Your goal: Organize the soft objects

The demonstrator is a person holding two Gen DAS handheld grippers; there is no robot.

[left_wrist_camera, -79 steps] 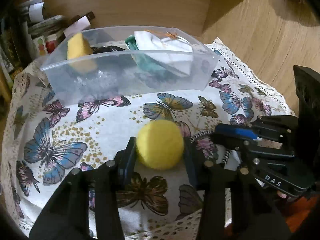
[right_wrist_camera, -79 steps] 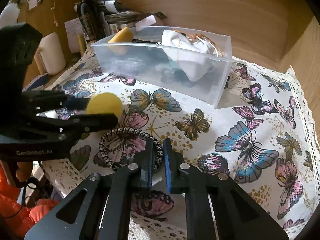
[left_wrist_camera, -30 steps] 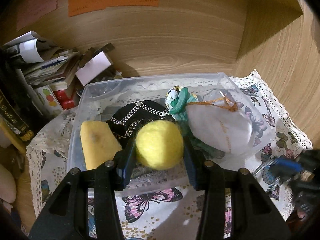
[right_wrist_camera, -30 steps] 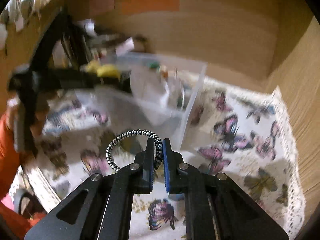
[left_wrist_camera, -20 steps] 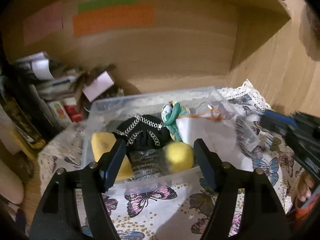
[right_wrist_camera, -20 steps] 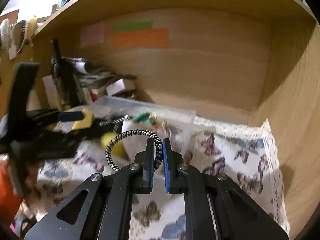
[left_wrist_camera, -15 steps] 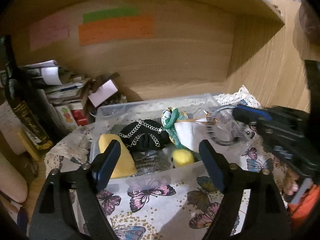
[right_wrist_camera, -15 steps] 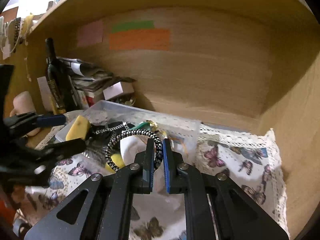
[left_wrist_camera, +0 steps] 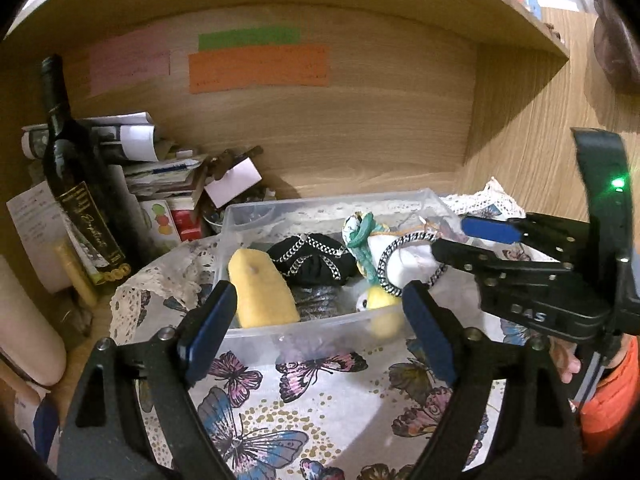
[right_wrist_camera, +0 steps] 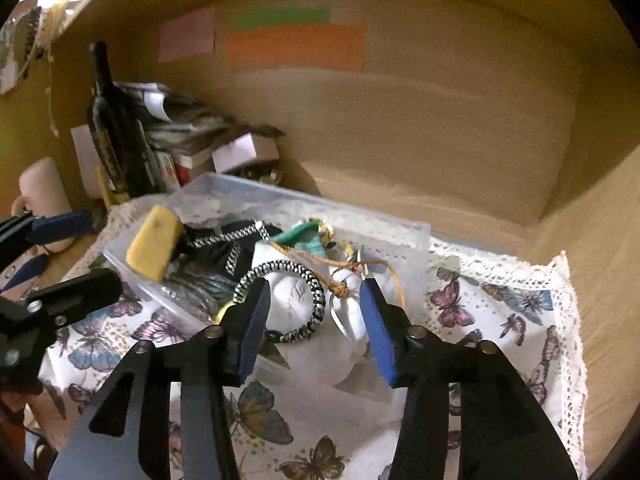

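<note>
Legible text: "DAS", white letters on the black body of the right gripper (left_wrist_camera: 476, 244), seen from the left wrist view. Wine bottle (left_wrist_camera: 78, 184): gold script on its dark label, not readable. Wall notes: writing too faint to read.

The left gripper (left_wrist_camera: 316, 320) fills the lower half of its own view, jaws spread wide with nothing between them. The right gripper (right_wrist_camera: 314, 320) sits low and central in its view, jaws likewise parted, gripping nothing.
</note>
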